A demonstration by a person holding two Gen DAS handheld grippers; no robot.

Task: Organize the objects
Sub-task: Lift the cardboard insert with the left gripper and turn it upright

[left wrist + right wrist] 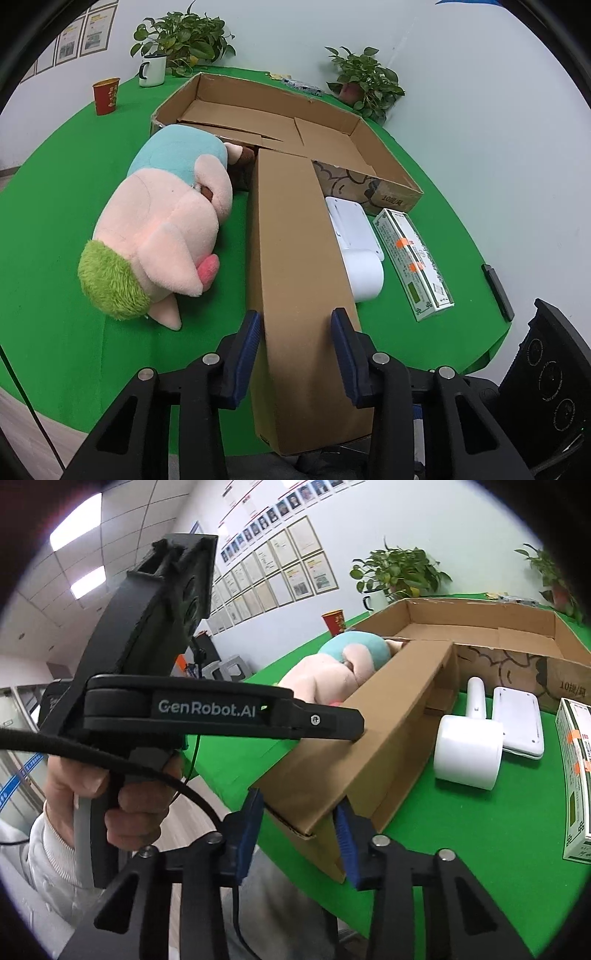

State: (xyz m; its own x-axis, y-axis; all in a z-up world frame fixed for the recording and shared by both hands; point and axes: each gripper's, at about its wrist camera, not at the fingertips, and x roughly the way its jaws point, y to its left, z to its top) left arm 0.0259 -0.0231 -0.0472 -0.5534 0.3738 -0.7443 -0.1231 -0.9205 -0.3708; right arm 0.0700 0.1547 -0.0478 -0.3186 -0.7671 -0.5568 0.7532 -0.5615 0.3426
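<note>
Left jaws: the left gripper (295,354) had both blue pads pressed on the sides of the long cardboard box (291,258), clamping its near end.
Right jaws: the right gripper (300,834) was closed on the near corner of the same box (369,738), one pad on each side of the end flap.
Box position: it lay lengthwise on the green table (55,229), its near end over the table's front edge, its far end touching the big open carton (280,122).
Plush toy: a pink plush pig (162,229) with a teal back and green tuft lay just left of the box, its far end against the carton.
Right-hand side: a white roll (364,275) and a white flat device (351,221) sat just beside the box; a green-and-white packet (413,262) lay a little further out.
Far edge: a white mug (152,70), a red paper cup (106,96) and two potted plants (183,37) stood by the wall.
Person: a hand (92,797) in a white sleeve held the left gripper's handle.
</note>
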